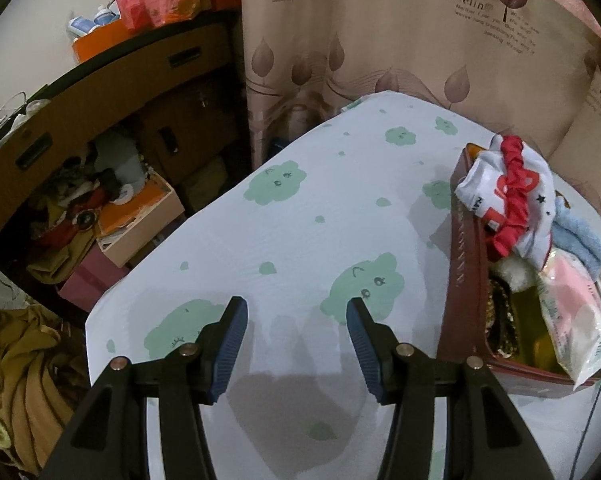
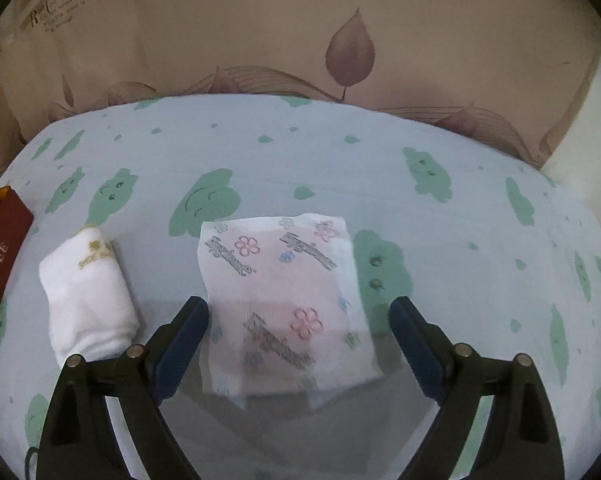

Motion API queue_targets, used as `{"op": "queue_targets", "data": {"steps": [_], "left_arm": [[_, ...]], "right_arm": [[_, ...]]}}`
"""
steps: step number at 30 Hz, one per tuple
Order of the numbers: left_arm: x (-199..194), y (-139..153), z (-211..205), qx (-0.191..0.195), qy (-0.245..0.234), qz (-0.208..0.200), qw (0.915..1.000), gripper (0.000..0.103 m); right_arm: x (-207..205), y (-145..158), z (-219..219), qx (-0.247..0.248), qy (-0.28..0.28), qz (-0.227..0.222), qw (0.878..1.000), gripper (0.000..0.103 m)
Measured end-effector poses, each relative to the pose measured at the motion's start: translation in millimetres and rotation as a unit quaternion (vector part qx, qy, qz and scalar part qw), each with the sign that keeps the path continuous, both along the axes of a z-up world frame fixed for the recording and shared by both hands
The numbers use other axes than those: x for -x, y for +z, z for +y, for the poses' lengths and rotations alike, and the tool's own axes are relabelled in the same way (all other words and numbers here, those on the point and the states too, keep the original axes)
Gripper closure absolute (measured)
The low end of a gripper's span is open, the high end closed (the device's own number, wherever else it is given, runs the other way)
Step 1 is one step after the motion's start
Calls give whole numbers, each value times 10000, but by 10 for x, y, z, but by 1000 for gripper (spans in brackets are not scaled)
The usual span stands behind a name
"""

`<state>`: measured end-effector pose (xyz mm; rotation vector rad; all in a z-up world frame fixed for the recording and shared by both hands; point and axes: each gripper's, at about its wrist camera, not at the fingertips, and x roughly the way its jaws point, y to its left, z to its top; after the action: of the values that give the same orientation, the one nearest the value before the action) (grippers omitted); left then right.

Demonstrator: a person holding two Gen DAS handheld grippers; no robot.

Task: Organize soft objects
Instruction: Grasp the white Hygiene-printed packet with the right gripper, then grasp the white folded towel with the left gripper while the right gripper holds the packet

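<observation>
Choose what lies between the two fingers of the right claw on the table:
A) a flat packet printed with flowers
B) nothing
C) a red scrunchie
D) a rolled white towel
A: the flowered packet lies between the open fingers of the right claw; the rolled white towel lies beside it.

Both views dim, indoor light, colours muted and a little grainy; strong fisheye bowing with black vignette at the corners, the bed sheet (image 1: 300,216) edge curving hard. Left wrist view fairly sharp, with soft grey shadows of the left gripper (image 1: 296,320) thrown forward on the sheet, so light comes from behind and above. Right wrist view motion-blurred: print on the tissue pack (image 2: 284,304) smeared, white rolled towel (image 2: 86,296) soft-edged, no glare
</observation>
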<state>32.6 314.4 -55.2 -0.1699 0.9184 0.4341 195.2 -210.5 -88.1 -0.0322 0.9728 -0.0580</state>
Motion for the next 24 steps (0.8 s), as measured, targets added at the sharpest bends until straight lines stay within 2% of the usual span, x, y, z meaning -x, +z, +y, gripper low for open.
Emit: {"op": "queue_targets", "data": {"steps": [3,4,5,9,13,17,21,24], "left_arm": [[-26,-30,7,-108,43,78,9999,50],[-31,-41,9,-161,60,116,9998,50],[-33,-47,10,-213,81,128,9997,50],[-32,-49,12,-273,152,153,9994,50],[17,105,-59,-436,259,-90,9987,50],[2,330,-309,-306,-78,-329,9990,50],[-115,494,-821,-147,-825,-387,9957,50],[-227,588,-1292,53,-1433,-382,9889,50]], "right_arm": [[-23,-33,33,-45,81,-77,9999,14],[-26,-35,27,-98,105,-78,9999,19],[-15,-24,25,-188,166,-112,9996,23],[48,4,42,-227,309,-212,9990,59],[155,28,36,-213,396,-260,9986,74],[341,47,-35,-152,403,-304,9986,77],[567,60,-153,-139,323,-334,9988,79],[762,68,-282,-146,221,-343,9991,79]]}}
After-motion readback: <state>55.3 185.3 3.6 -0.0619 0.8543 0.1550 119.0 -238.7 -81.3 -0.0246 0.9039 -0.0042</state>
